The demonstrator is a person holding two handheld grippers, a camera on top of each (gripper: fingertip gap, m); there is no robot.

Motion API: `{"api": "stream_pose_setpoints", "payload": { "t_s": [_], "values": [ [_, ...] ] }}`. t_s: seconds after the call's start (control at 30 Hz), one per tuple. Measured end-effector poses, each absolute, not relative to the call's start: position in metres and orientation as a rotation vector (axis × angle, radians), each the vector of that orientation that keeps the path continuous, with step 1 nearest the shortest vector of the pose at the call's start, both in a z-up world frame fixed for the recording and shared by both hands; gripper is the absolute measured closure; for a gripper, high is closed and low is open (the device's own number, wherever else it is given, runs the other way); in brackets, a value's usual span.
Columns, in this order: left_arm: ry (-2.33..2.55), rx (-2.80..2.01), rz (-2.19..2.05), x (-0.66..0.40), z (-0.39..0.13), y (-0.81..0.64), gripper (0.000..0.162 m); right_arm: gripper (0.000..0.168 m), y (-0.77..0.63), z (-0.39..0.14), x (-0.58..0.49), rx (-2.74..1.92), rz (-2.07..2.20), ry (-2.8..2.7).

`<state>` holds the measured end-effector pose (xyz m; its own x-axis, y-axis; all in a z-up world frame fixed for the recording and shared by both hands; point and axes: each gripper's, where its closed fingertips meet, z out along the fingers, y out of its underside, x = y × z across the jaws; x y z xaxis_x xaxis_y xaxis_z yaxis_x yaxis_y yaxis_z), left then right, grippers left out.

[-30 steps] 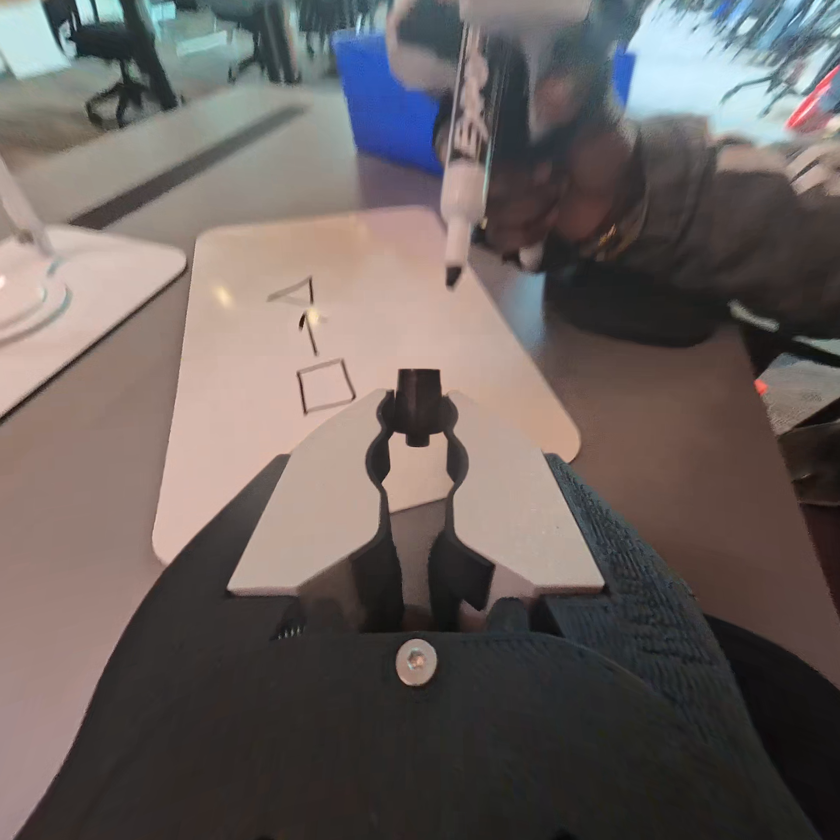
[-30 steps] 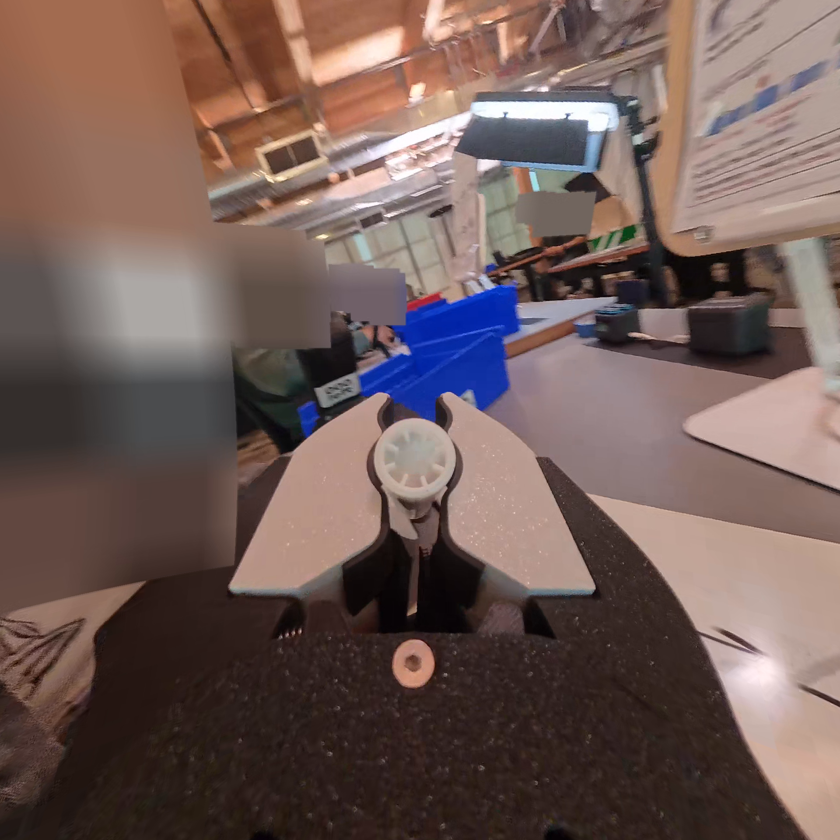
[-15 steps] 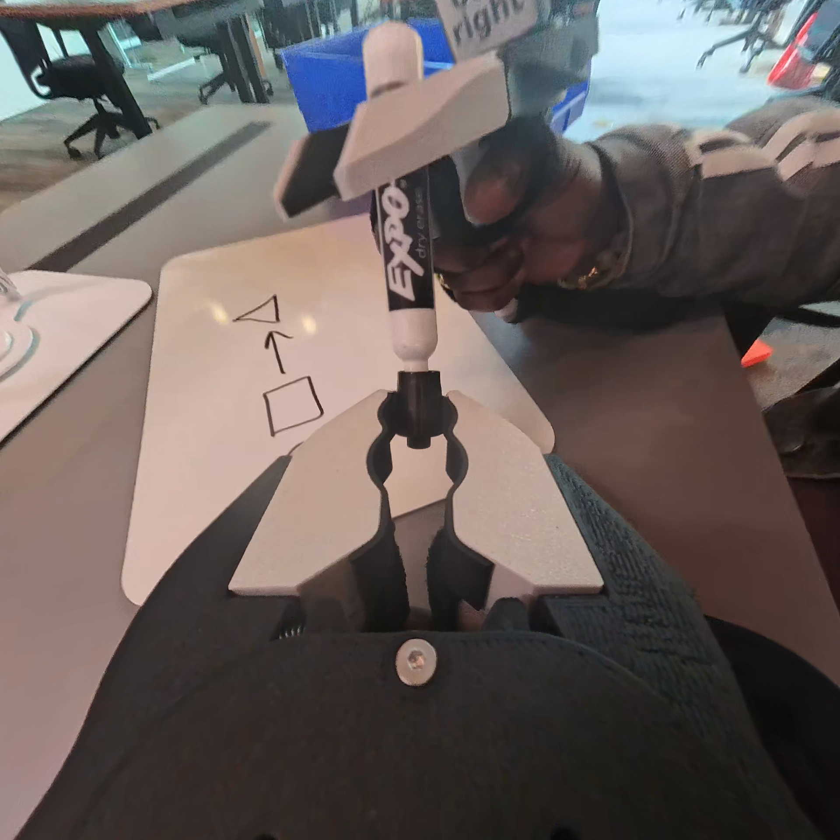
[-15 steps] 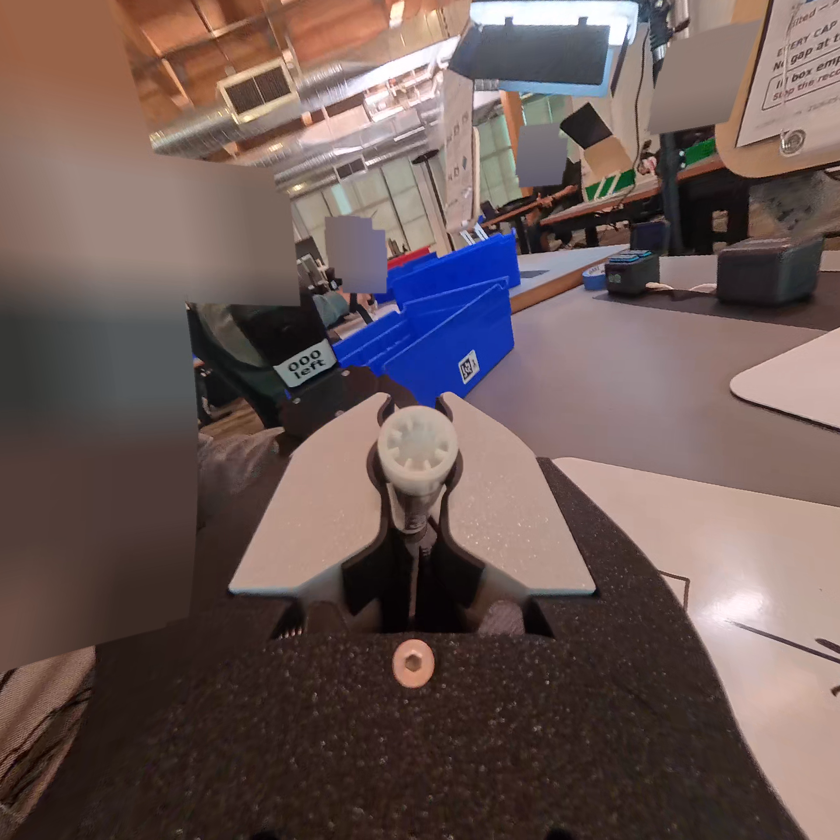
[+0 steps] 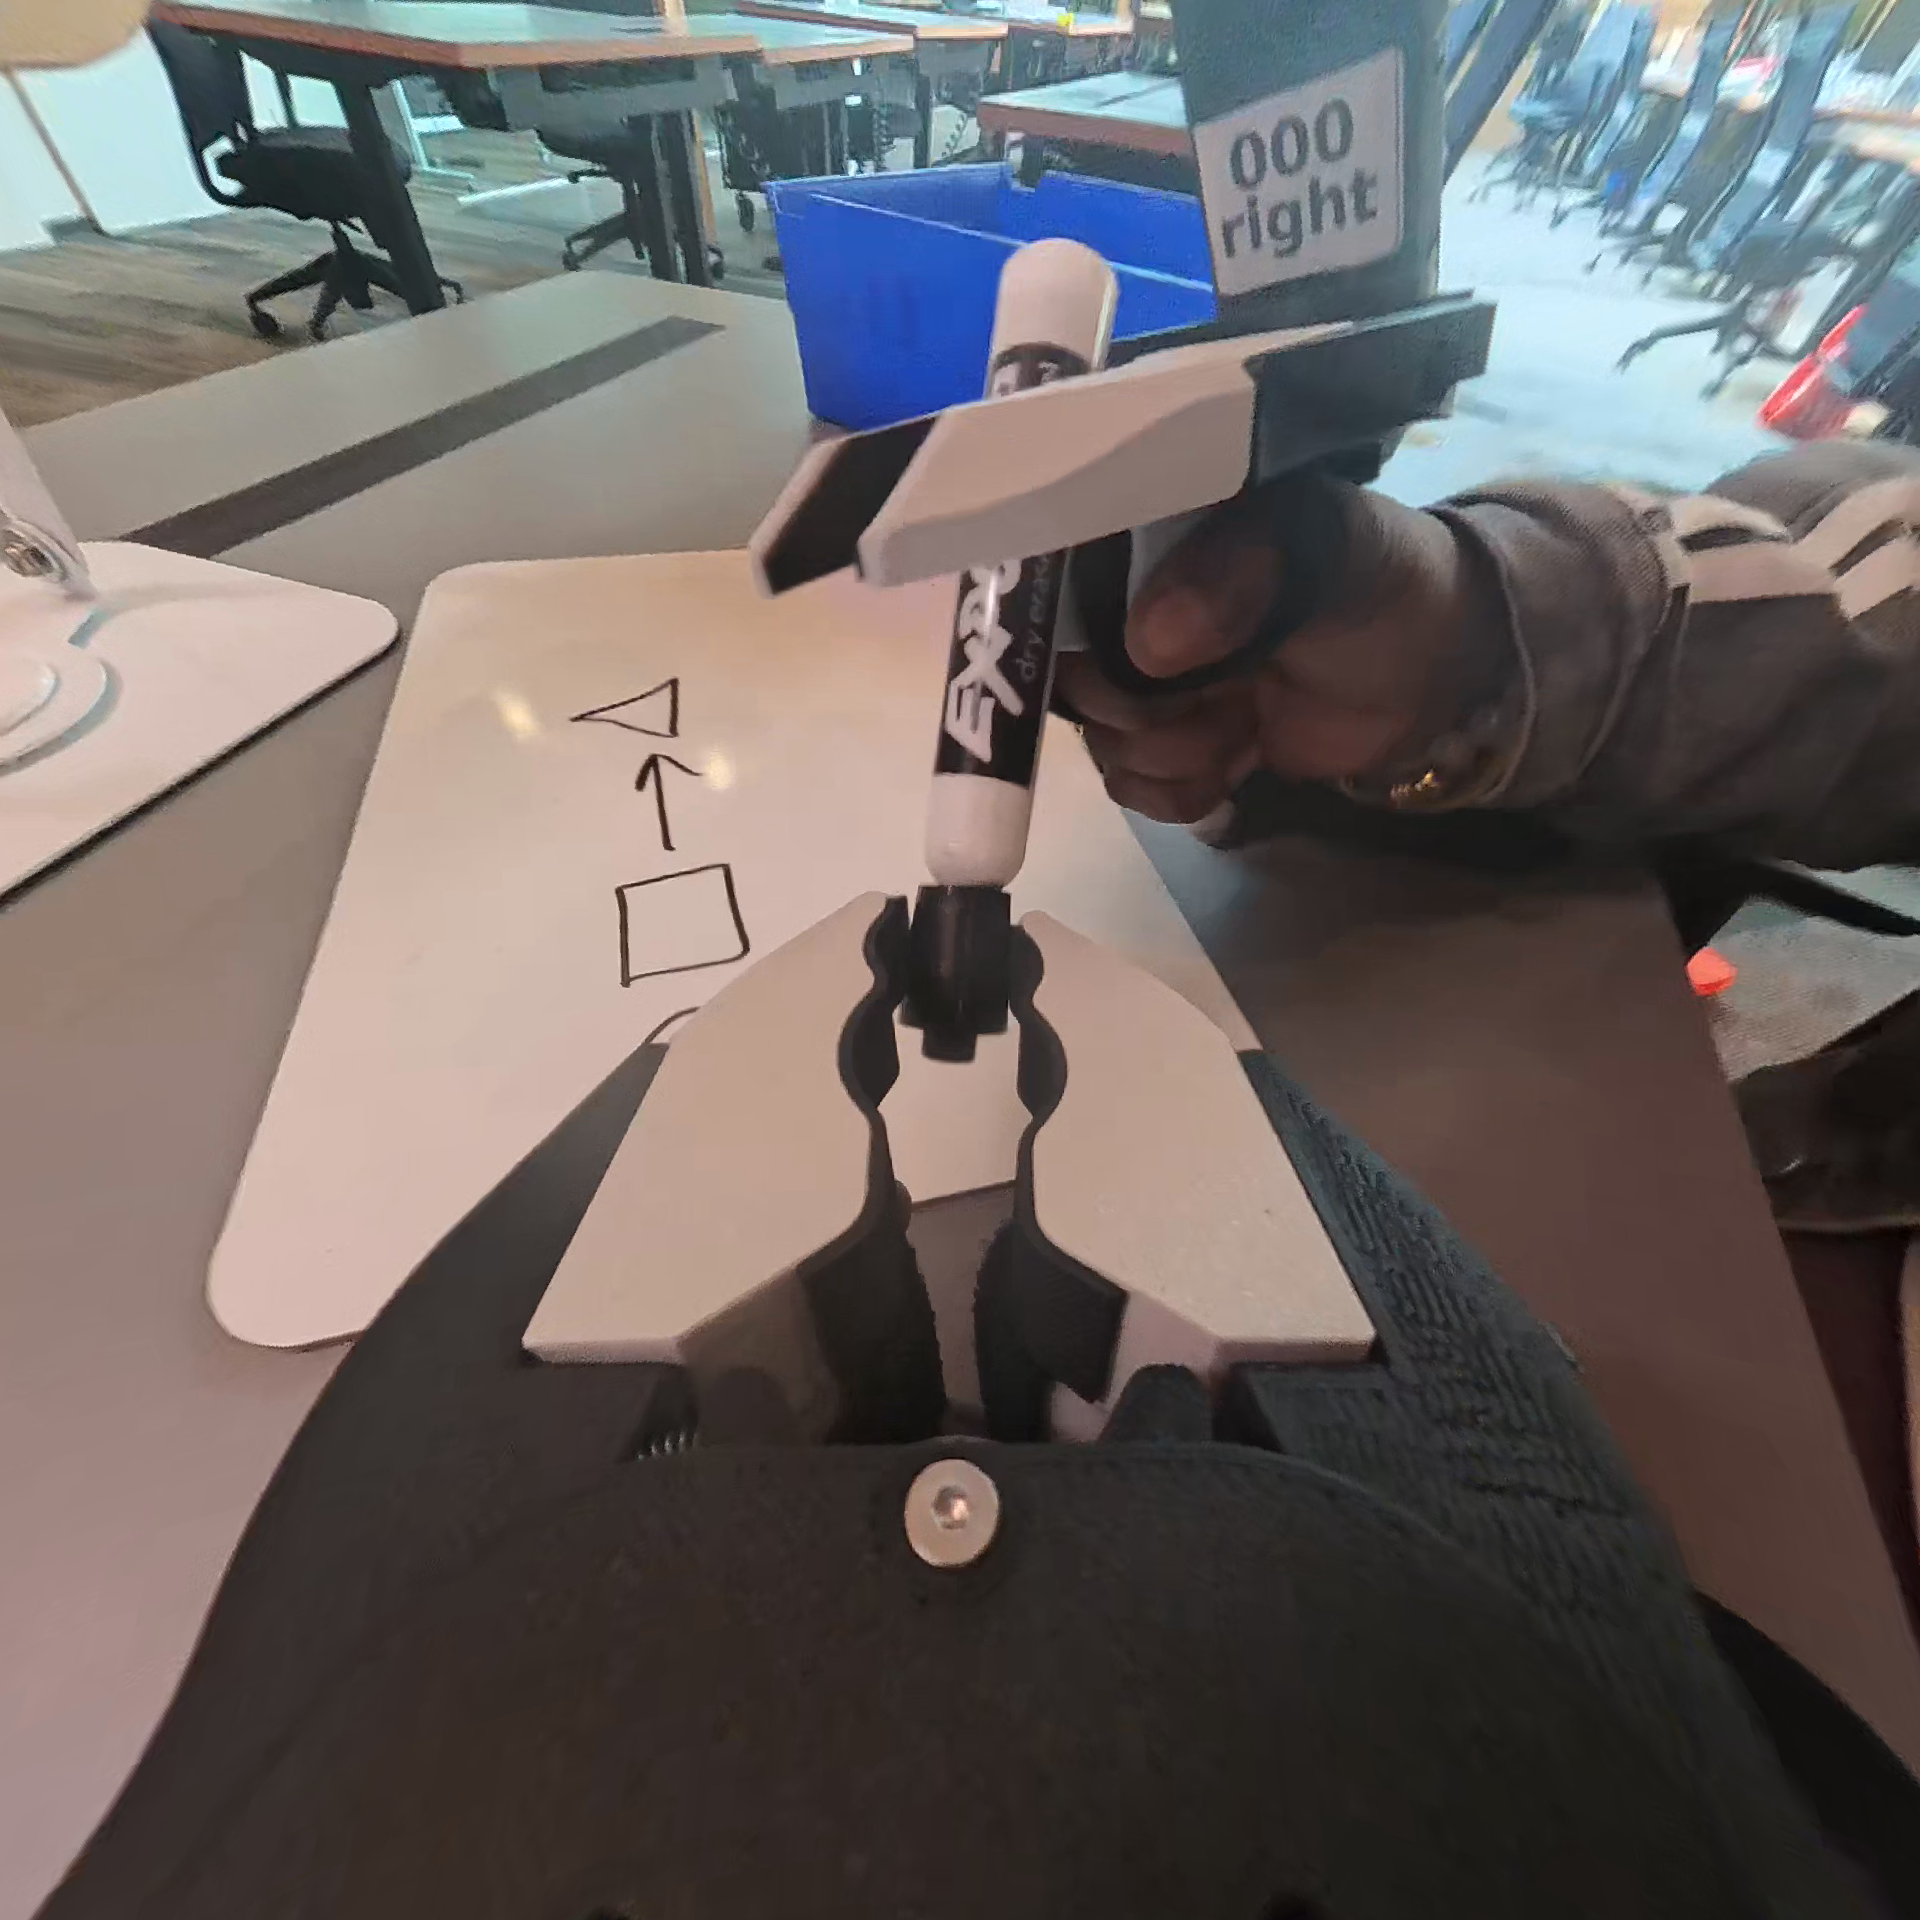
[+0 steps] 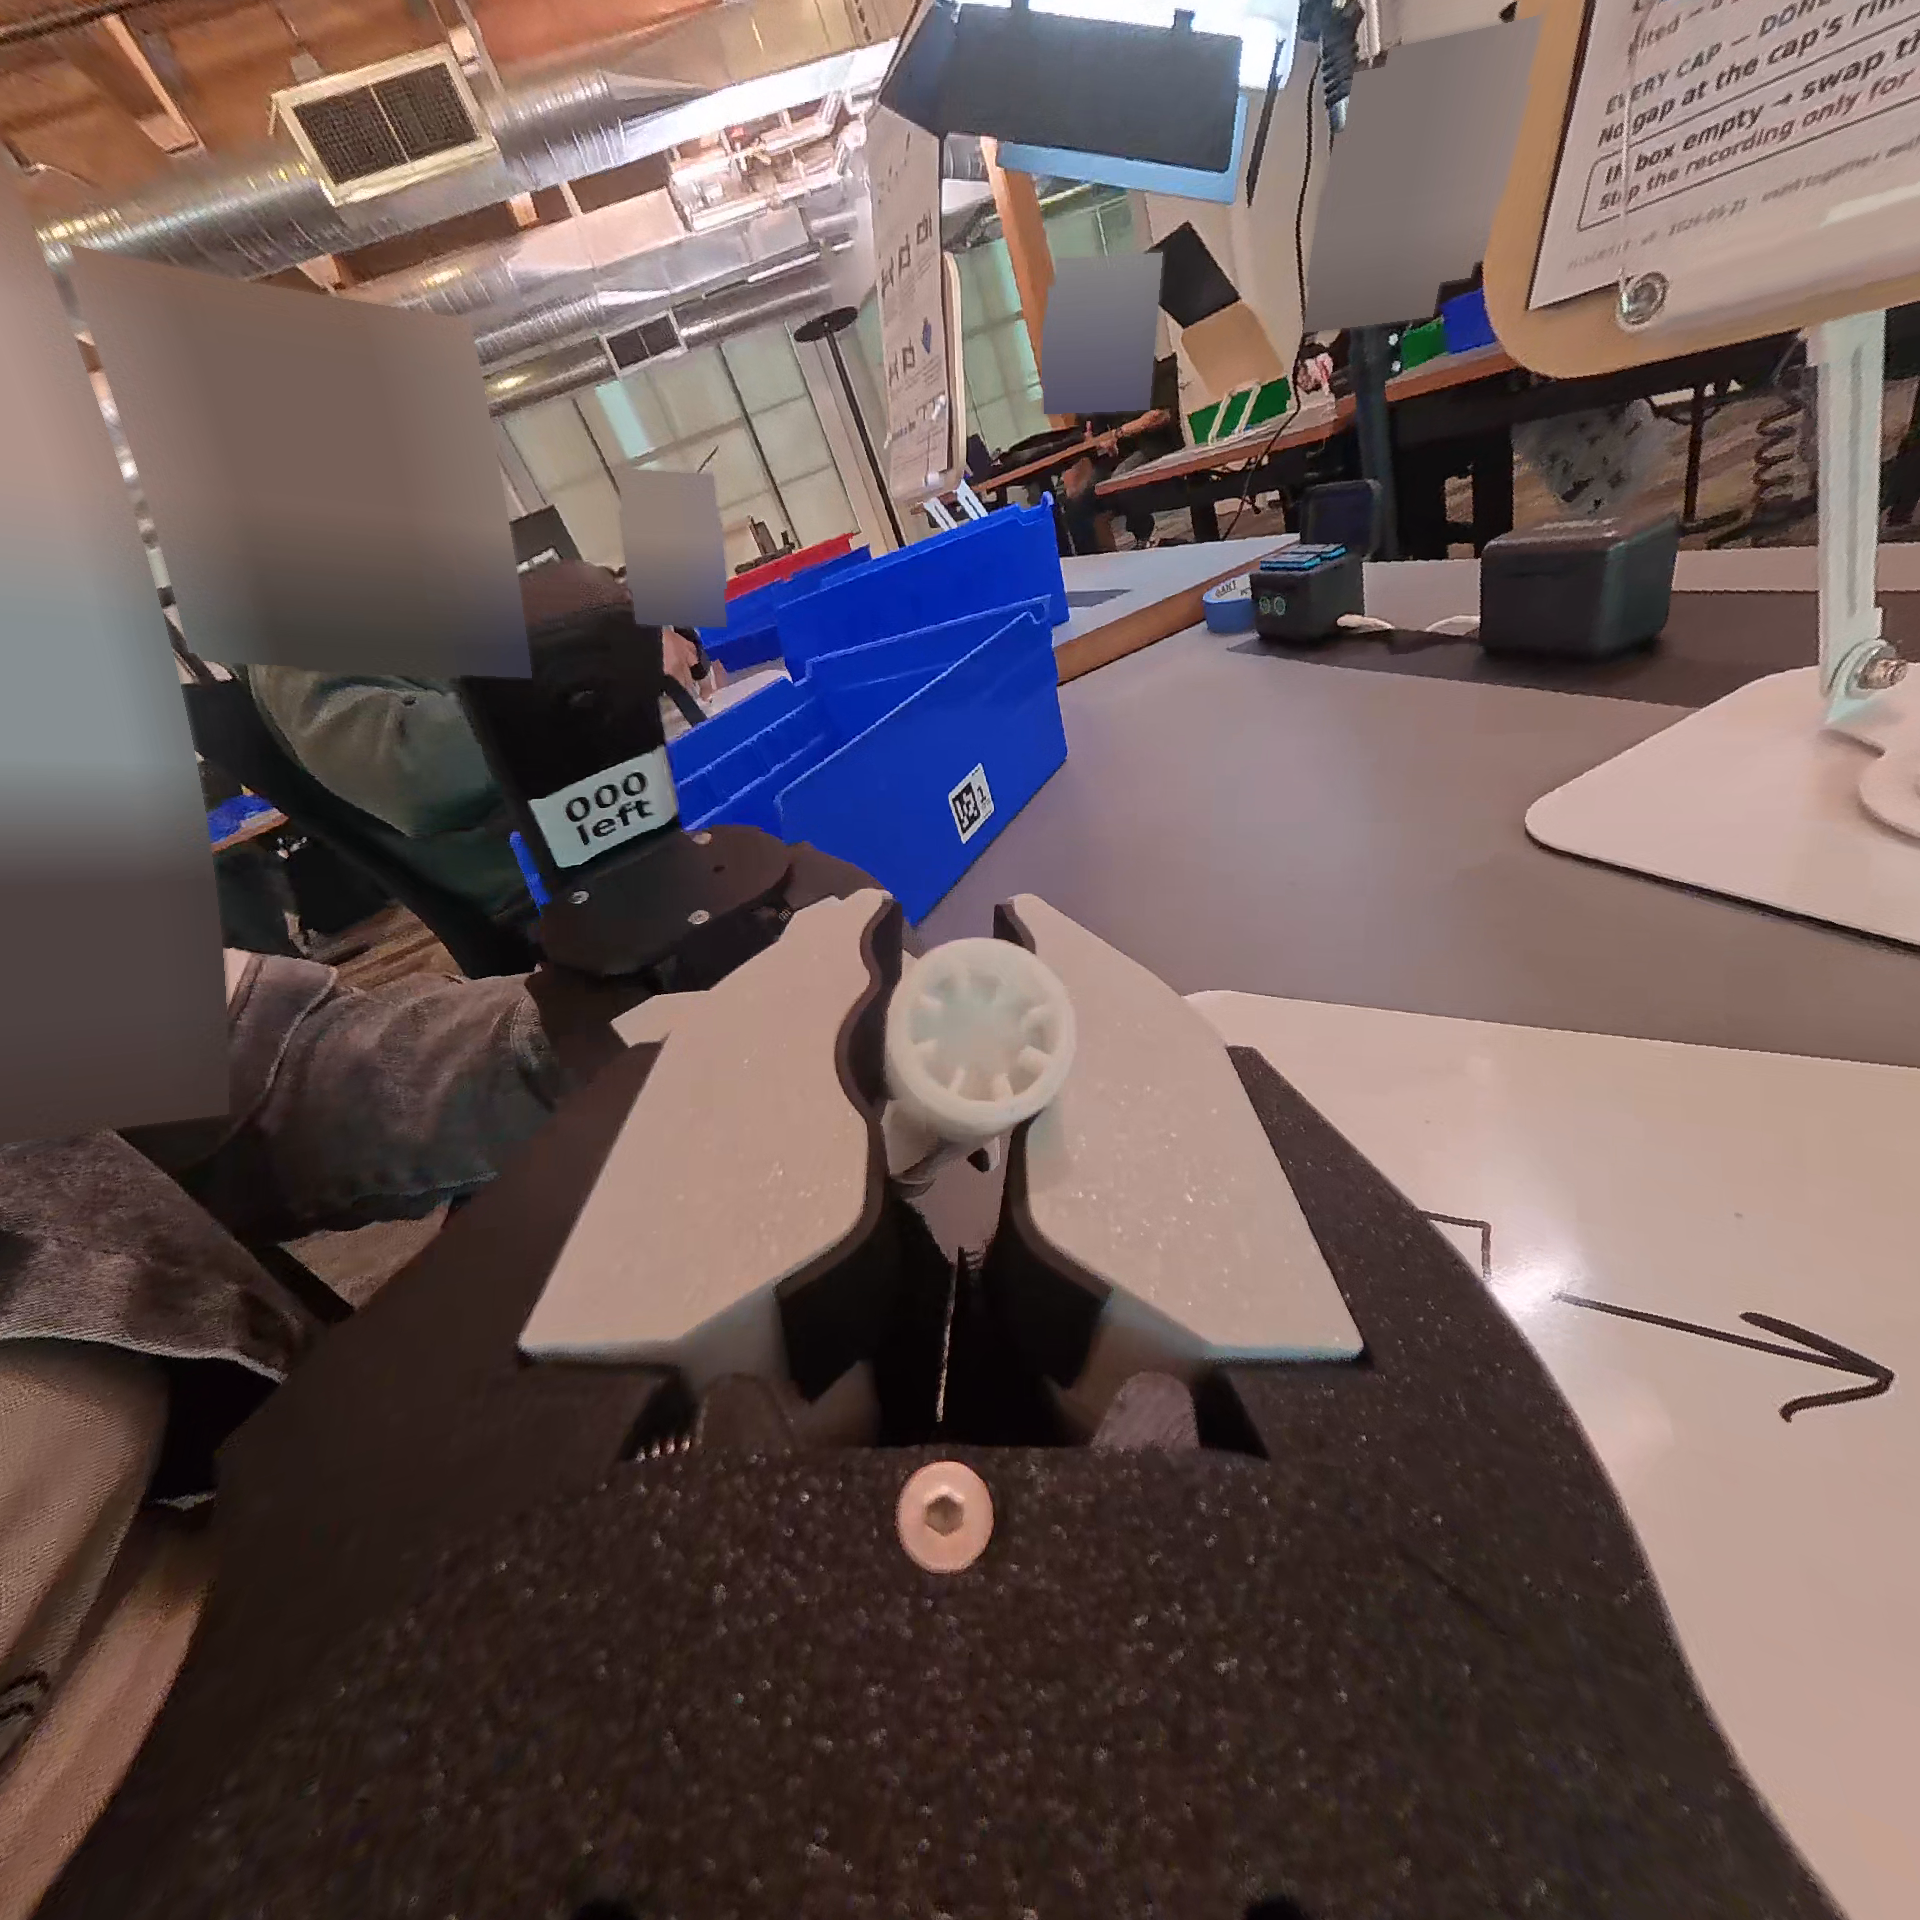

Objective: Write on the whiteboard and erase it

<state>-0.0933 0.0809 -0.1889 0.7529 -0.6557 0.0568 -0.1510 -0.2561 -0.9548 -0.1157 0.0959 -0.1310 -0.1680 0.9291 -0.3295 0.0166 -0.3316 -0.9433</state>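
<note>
- The marker [image 5: 997, 665] is held nearly upright above the near right part of the whiteboard [image 5: 499, 935], with its writing end seated in the black cap [image 5: 951, 971].
- The cap is clamped between the tips of the left gripper [image 5: 951, 987], just over the near edge of the whiteboard.
- The barrel of the marker is gripped by the right gripper [image 5: 831, 520]; in the right wrist view its jaws look a little parted around the white end [image 6: 977, 1039], so the hold is judged to be light.
- A triangle [image 5: 634, 707], an arrow [image 5: 665, 800] and a square [image 5: 681, 925] are drawn on the whiteboard, left of the marker; nothing is erased yet.
- If the cap is not pushed fully on, it can come off when the grippers are pulled apart.
- If the marker is released too early, it can tip and fall on the whiteboard, and the drawings can be smeared.
- No eraser is seen near the whiteboard.
</note>
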Motion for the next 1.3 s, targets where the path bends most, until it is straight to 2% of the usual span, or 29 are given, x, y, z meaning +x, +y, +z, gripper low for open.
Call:
{"api": "stream_pose_setpoints", "payload": {
  "t_s": [0.2,0.37,0.47,0.53,0.6,0.7,0.73,0.8,0.93,0.97,1.17,1.3],
  "values": [
    [0.682,-1.768,-0.480,-0.091,-0.187,0.081,0.147,0.150,0.089,-0.138,-0.122,-1.363,1.556,-1.202],
    [0.786,-1.643,-0.361,-0.086,-0.168,0.086,0.144,0.150,0.093,-0.110,-0.110,-1.210,1.629,-1.128],
    [0.799,-1.641,-0.351,-0.087,-0.170,0.084,0.126,0.150,0.097,-0.099,-0.102,-1.170,1.636,-1.071],
    [0.782,-1.609,-0.316,-0.089,-0.169,0.083,0.130,0.150,0.094,-0.097,-0.101,-1.160,1.671,-1.059],
    [0.800,-1.597,-0.289,-0.088,-0.169,0.082,0.143,0.150,0.087,-0.102,-0.104,-1.161,1.677,-1.080],
    [0.820,-1.611,-0.280,-0.091,-0.171,0.080,0.143,0.150,0.084,-0.108,-0.103,-1.197,1.632,-1.165],
    [0.815,-1.605,-0.278,-0.092,-0.169,0.080,0.143,0.143,0.085,-0.108,-0.101,-1.218,1.619,-1.195],
    [0.817,-1.615,-0.261,-0.098,-0.171,0.081,0.143,0.115,0.089,-0.110,-0.091,-1.269,1.580,-1.230],
    [0.877,-1.610,-0.219,-0.098,-0.175,0.079,0.143,0.129,0.091,-0.121,-0.071,-1.332,1.427,-1.347],
    [0.890,-1.608,-0.219,-0.096,-0.176,0.078,0.143,0.145,0.091,-0.123,-0.068,-1.333,1.397,-1.372],
    [0.850,-1.603,-0.290,-0.088,-0.175,0.078,0.141,0.148,0.084,-0.118,-0.055,-1.237,1.319,-1.381],
    [0.715,-1.722,-0.382,-0.100,-0.184,0.087,0.118,0.148,0.126,-0.083,-0.011,-1.223,0.982,-1.171]
  ]
}}
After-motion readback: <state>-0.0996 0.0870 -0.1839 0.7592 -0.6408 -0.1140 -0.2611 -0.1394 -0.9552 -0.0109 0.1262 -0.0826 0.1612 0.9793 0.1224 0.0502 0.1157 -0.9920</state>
